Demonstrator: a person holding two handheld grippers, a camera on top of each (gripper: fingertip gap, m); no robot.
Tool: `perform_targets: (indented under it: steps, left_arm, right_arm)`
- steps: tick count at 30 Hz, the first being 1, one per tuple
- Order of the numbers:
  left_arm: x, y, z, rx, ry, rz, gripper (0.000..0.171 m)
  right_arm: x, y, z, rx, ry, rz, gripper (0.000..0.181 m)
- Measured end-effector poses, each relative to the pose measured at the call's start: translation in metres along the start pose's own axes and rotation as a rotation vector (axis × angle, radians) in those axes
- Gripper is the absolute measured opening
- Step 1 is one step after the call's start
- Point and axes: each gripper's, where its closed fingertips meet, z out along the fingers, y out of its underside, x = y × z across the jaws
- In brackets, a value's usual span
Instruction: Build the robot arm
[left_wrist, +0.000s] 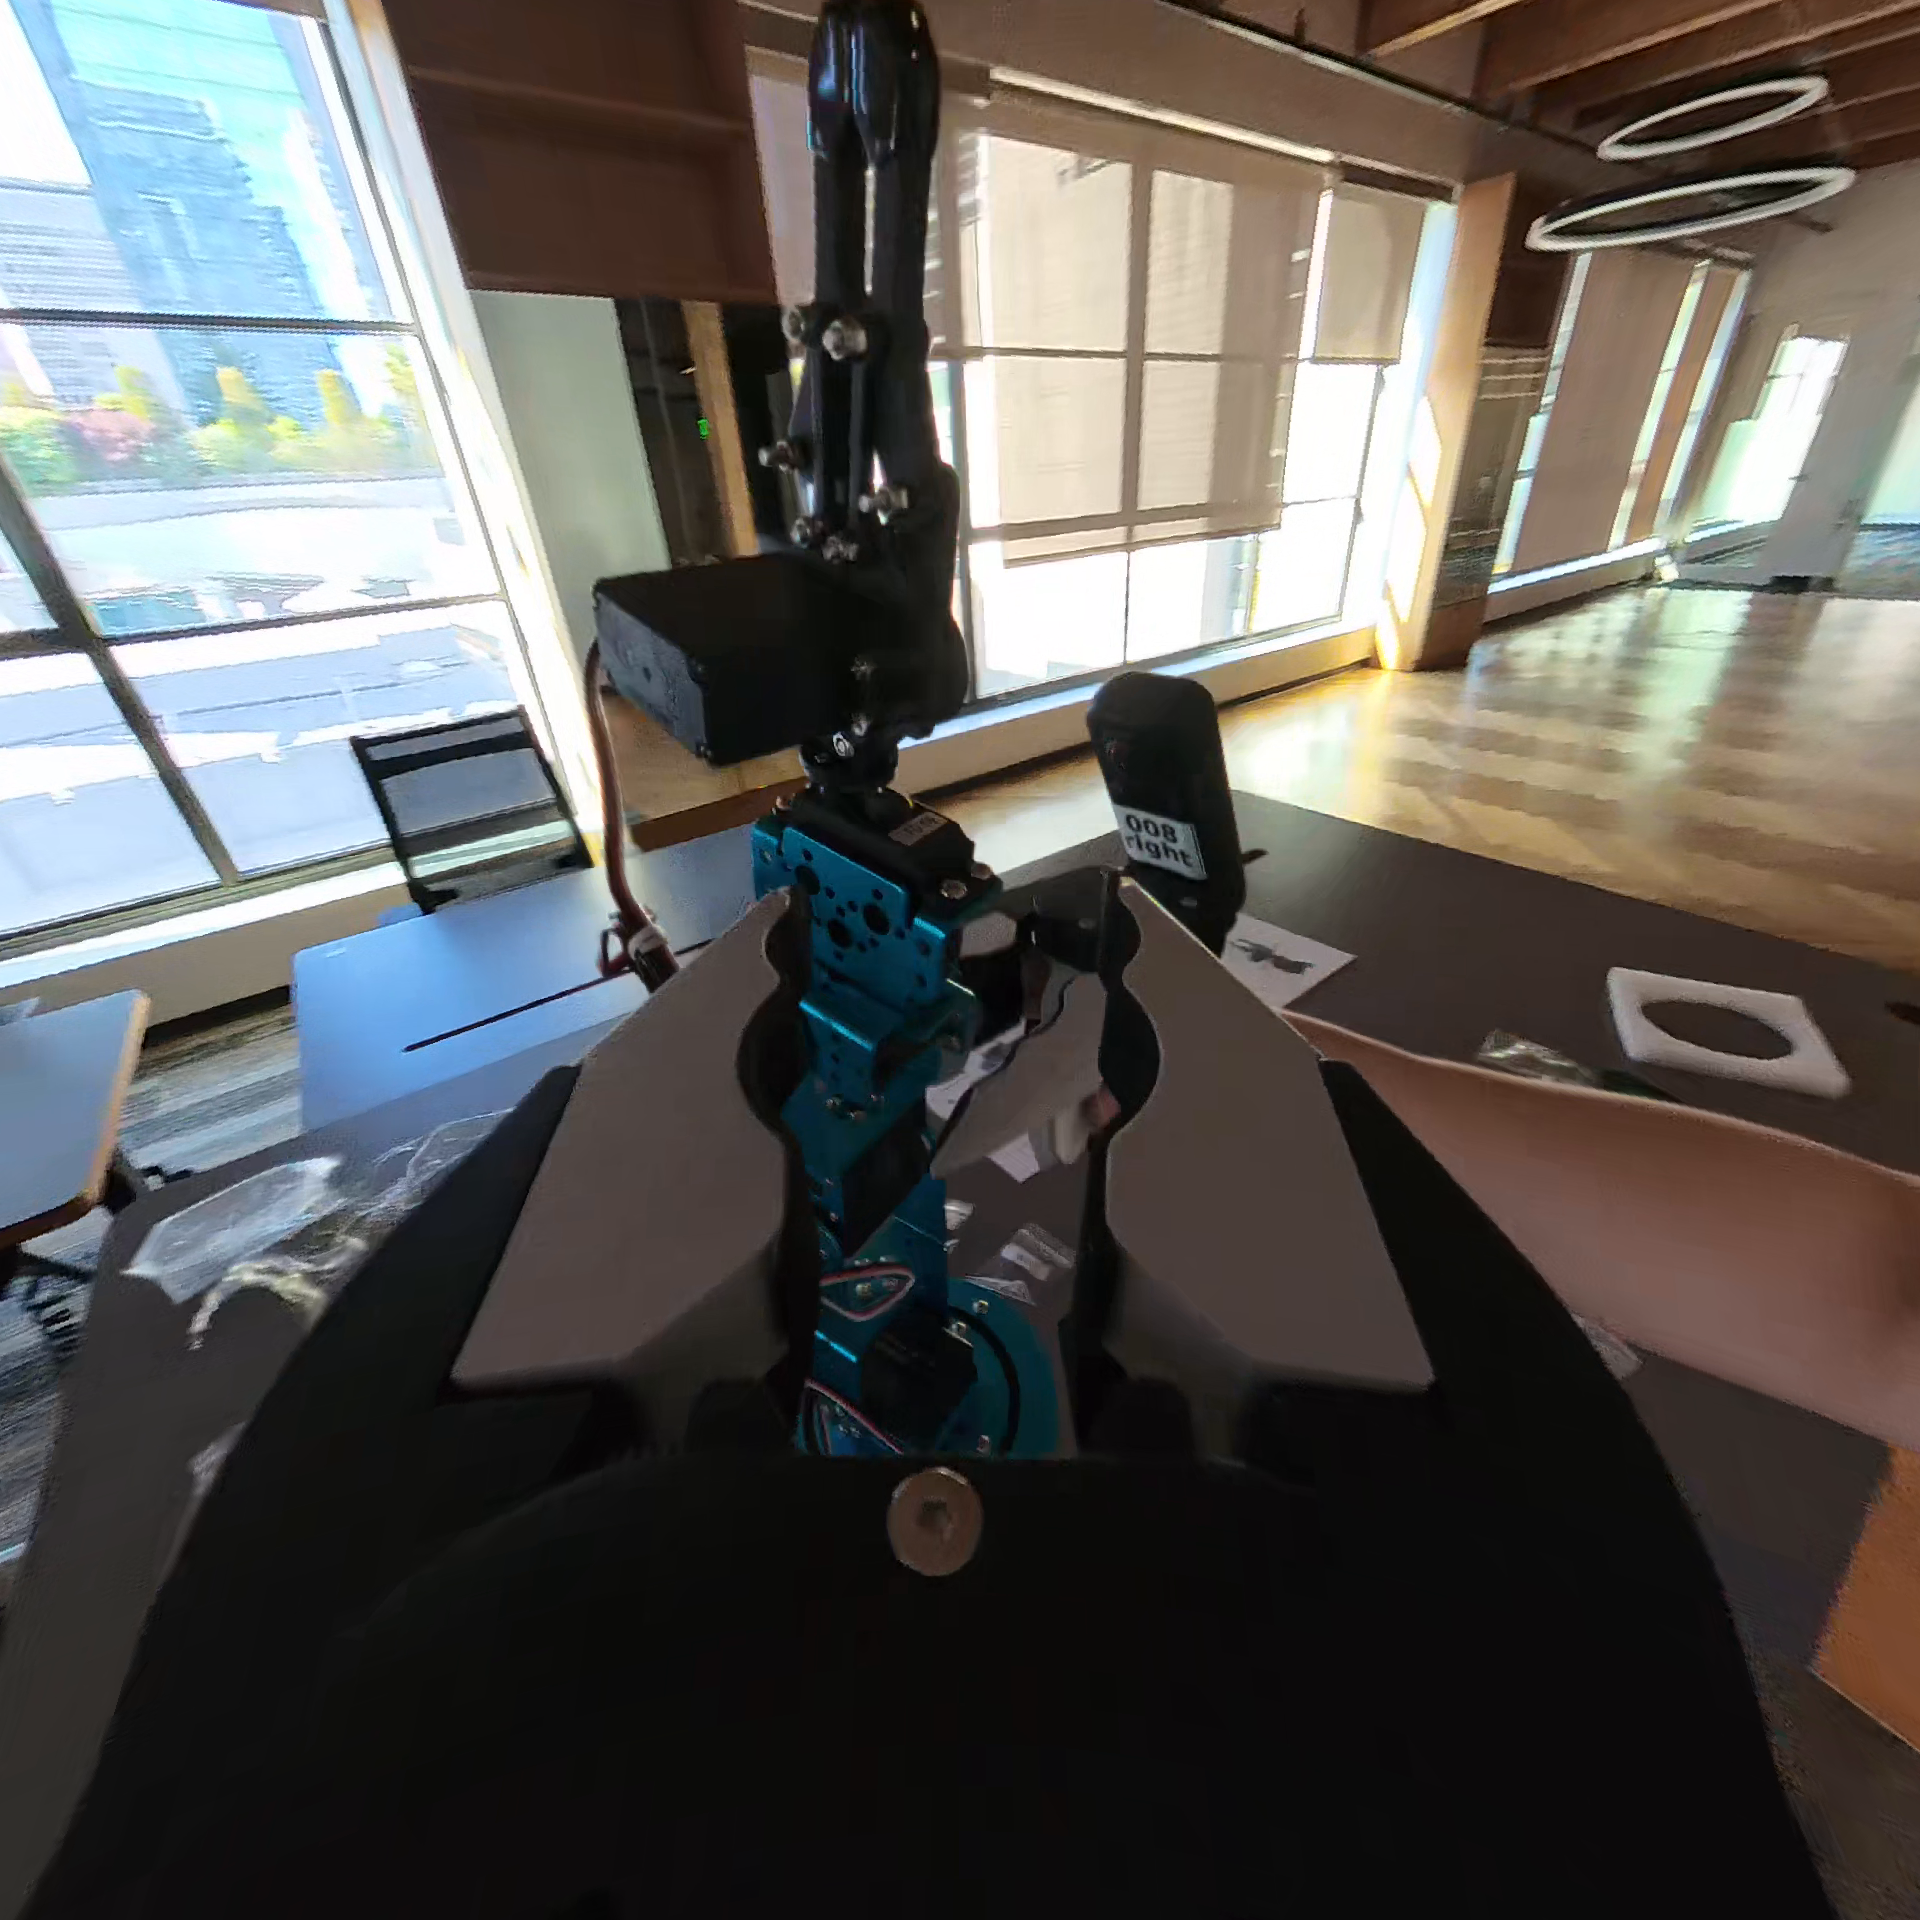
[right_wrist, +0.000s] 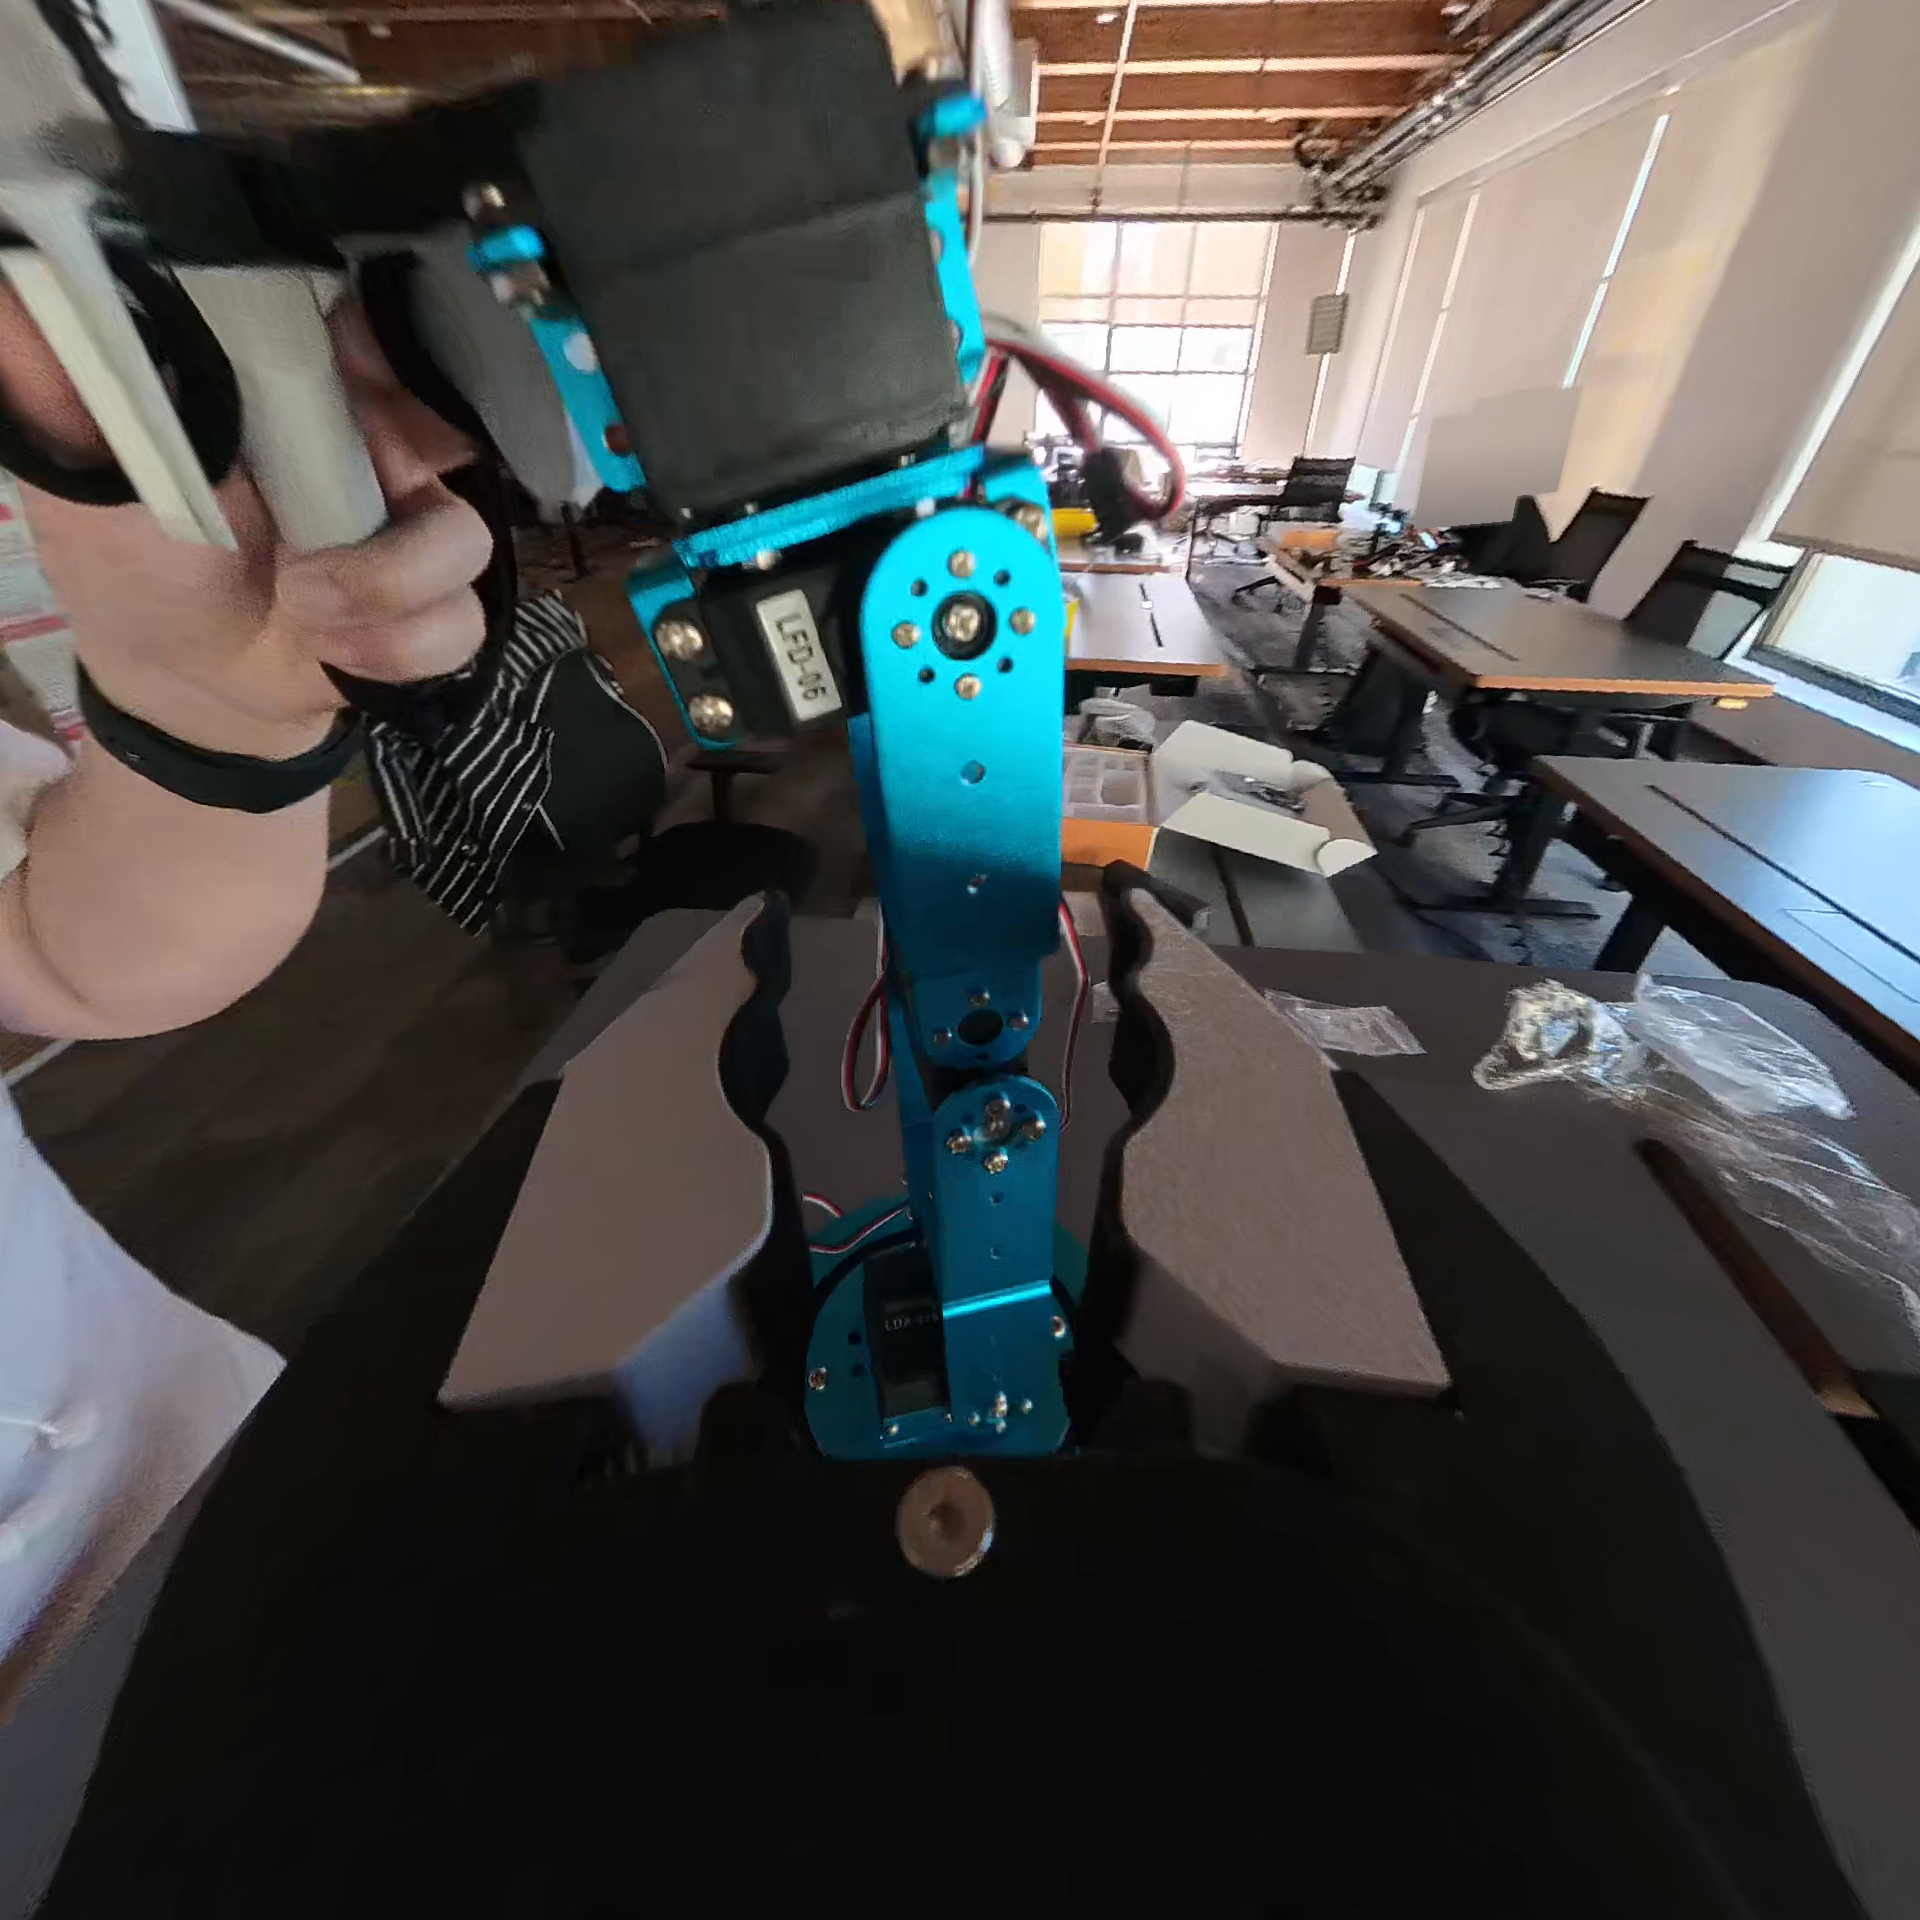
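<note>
— What's the biggest thing there?
— The dark table (right_wrist: 1538, 1049). A small blue robot arm (right_wrist: 961, 831) stands upright on it, its black claw (left_wrist: 868, 125) pointing at the ceiling.
— And the grippers?
— The left gripper (left_wrist: 951, 935) has its fingers spread wide either side of the arm; I can't tell if they touch it. The right gripper (right_wrist: 940, 925) is the same, gaping around the arm's lower links, gripping nothing.
— Anything smaller?
— Clear plastic bags (right_wrist: 1662, 1049) and a white foam frame (left_wrist: 1725, 1029).

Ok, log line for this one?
left tool: open, flanking blue metal robot arm | right tool: open, flanking same | dark table
</note>
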Motion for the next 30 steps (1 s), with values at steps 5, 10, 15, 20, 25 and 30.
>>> perform_targets:
  steps: [5, 10, 15, 20, 25, 30]
  left_arm:
    - [-0.01, -0.013, 0.015, 0.007, -0.147, 0.064, 0.059]
    - [-0.026, -0.015, 0.02, -0.034, -0.184, 0.063, 0.054]
    - [-0.043, -0.013, 0.02, -0.031, -0.213, 0.04, 0.052]
    - [-0.056, -0.013, 0.018, -0.019, -0.21, 0.039, 0.042]
    - [-0.063, -0.009, 0.009, -0.033, -0.177, 0.01, 0.043]
    - [-0.063, -0.018, -0.016, 0.026, -0.178, 0.0, 0.048]
  right_arm:
    - [0.004, 0.005, 0.012, -0.016, 0.023, -0.014, 0.026]
    - [0.009, 0.005, 0.019, -0.046, 0.221, -0.037, 0.025]
    - [0.01, 0.005, 0.026, -0.027, 0.446, 0.034, 0.025]
    - [0.011, 0.003, 0.029, 0.028, 0.605, 0.093, 0.026]
    - [0.008, 0.003, 0.033, 0.031, 0.693, 0.093, 0.027]
    - [0.002, -0.006, 0.029, 0.062, 0.645, 0.071, 0.04]
